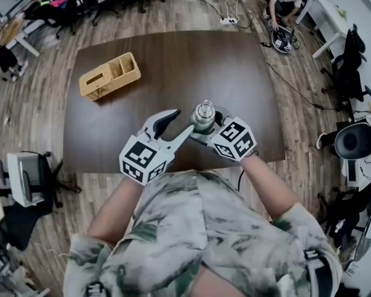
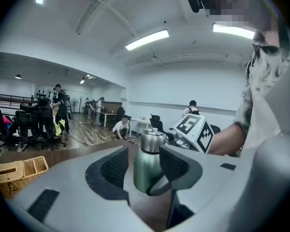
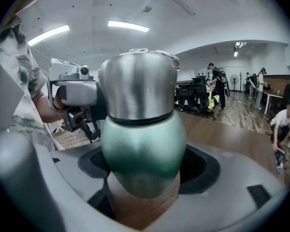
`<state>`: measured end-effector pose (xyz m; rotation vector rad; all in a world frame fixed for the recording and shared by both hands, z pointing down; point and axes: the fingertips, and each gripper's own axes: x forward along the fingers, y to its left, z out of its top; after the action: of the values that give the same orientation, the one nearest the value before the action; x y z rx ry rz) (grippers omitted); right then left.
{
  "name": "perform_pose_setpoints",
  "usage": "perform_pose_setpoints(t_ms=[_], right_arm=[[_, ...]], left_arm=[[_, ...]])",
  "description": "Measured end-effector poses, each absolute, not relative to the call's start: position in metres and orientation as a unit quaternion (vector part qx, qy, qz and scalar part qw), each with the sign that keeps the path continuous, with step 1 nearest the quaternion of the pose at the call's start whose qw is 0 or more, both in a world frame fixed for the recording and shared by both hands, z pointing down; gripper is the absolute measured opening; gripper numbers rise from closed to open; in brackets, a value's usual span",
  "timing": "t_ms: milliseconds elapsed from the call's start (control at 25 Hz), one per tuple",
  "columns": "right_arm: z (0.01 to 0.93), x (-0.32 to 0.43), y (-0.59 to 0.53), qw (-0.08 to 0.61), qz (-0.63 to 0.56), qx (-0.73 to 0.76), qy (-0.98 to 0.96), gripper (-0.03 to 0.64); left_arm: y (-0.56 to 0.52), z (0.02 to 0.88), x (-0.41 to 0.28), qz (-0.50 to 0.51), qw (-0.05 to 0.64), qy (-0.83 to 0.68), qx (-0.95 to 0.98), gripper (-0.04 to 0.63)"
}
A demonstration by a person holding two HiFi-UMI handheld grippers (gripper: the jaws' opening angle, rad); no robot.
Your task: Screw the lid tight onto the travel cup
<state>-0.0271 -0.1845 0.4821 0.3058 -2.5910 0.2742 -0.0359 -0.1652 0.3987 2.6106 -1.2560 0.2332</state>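
Left tool with jaws wide apart, right tool clamped round the travel cup, both forearms bare.

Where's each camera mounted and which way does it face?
Head view: on the person's head, facing steeply down at table, travel cup, left claw, right claw; forearms, shirt show.
Left gripper view: on the left claw, facing along its open jaws toward cup and right claw's marker cube; forearm at right.
Right gripper view: on the right claw, facing the cup clamped between its jaws; left claw behind, shirt at left.
Shared: all three show the cup.
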Motion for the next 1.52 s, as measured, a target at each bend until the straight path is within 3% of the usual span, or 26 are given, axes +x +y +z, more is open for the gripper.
perform_pose_setpoints(t_ms=[1040,1520], right_arm=[[0.486,-0.045,-0.186,0.271,0.097,0.099,-0.953,0.400],[0.480,-0.047,-0.178,0.273,0.077,0.069,-0.956,0.399]], left_arm=[[-0.188,0.392,-0.012,0.100,0.095,-0.435,0.890,0.233],[-0.182,0.389,-0.017,0.084,0.091,-0.350,0.928,0.233]])
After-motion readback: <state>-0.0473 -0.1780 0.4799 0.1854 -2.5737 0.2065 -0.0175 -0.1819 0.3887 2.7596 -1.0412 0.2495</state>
